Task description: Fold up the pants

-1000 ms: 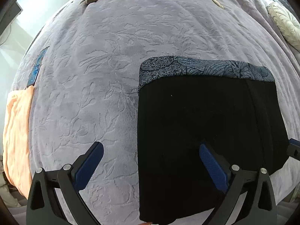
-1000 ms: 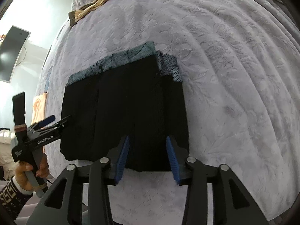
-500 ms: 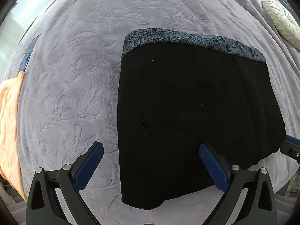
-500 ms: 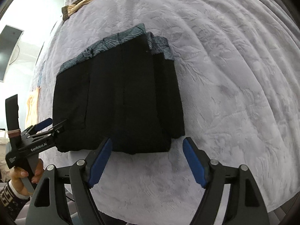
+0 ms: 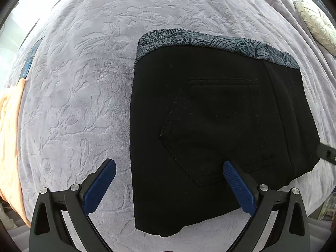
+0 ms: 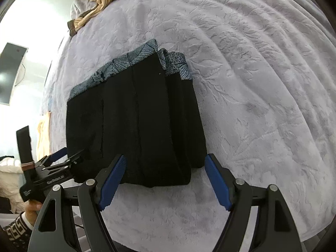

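Late in the fold, by the look of it: black pants (image 5: 220, 130) already stacked into a compact, squarish bundle on the lilac embossed bed cover (image 5: 79, 88), patterned grey-blue waistband (image 5: 210, 42) along the far edge, a rear pocket facing up. Placed right of centre in the left wrist view, left of centre in the right wrist view (image 6: 134, 121), near the front edge of the bed. Left tool (image 5: 168, 189) spread wide, holding nothing, one blue pad over the bare cover and the other over the near part of the bundle; contact with the cloth not clear. Right tool (image 6: 166, 180) likewise spread wide and empty, straddling the near right corner of the bundle. Seen from the right wrist, the left tool (image 6: 56, 163) sits at the bundle's near left corner. Long axis only slight, running from the near folded edge away to the waistband, waistband end pointing away from the holder; stacked layers visible along the right side. Next, probably either a last tidy of the right-hand layers or simply a withdrawal. For a tidy: a shallow pinch on the near corners, both sides together, to avoid dragging the stack askew. Orange cloth (image 5: 10, 138) at the left edge, a pile of clothes (image 6: 98, 4) at the far end.
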Action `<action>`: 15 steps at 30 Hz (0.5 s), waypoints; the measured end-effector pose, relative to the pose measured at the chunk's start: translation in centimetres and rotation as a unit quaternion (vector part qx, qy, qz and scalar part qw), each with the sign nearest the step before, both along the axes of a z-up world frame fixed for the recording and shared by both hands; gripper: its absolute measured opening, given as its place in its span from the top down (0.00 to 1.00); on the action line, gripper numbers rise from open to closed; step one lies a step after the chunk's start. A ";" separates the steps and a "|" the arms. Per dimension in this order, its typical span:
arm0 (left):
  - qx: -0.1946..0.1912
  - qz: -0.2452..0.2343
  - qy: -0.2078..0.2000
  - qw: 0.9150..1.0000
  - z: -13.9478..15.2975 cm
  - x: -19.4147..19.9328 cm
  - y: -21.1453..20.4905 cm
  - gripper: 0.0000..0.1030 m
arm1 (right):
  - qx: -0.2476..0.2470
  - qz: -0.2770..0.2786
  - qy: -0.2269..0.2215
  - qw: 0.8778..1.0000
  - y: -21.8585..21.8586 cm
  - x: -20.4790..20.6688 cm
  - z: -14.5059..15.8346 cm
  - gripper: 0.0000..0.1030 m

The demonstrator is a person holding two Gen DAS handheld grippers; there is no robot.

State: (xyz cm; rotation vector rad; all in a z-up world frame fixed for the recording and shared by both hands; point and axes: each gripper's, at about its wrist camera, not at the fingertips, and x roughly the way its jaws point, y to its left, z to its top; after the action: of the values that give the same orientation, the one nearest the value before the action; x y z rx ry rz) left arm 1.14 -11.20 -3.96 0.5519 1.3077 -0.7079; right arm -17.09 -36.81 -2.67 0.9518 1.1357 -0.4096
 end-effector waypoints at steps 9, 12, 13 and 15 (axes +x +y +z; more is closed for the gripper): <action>0.006 -0.006 -0.001 1.000 -0.4 0.2 -0.9 0.00 | 0.037 -0.017 0.012 0.999 0.6 -0.9 -2.9 0.21; 0.008 -0.007 0.000 1.000 -0.5 -0.2 -1.2 0.00 | 0.034 -0.010 0.013 0.999 0.7 -0.8 -2.8 0.21; 0.008 -0.006 0.001 1.000 -0.5 -0.5 -1.4 0.00 | 0.032 -0.007 0.012 0.999 0.7 -0.8 -2.7 0.21; 0.008 -0.005 0.005 1.000 -0.5 -0.6 -1.5 0.00 | 0.025 0.001 0.009 1.000 0.6 -0.8 -2.4 0.21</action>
State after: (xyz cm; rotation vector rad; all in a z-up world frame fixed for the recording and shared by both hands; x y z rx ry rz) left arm 0.52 -12.74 -4.51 0.5696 1.3212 -0.7104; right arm -17.85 -36.19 -5.07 0.9925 1.1680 -0.3907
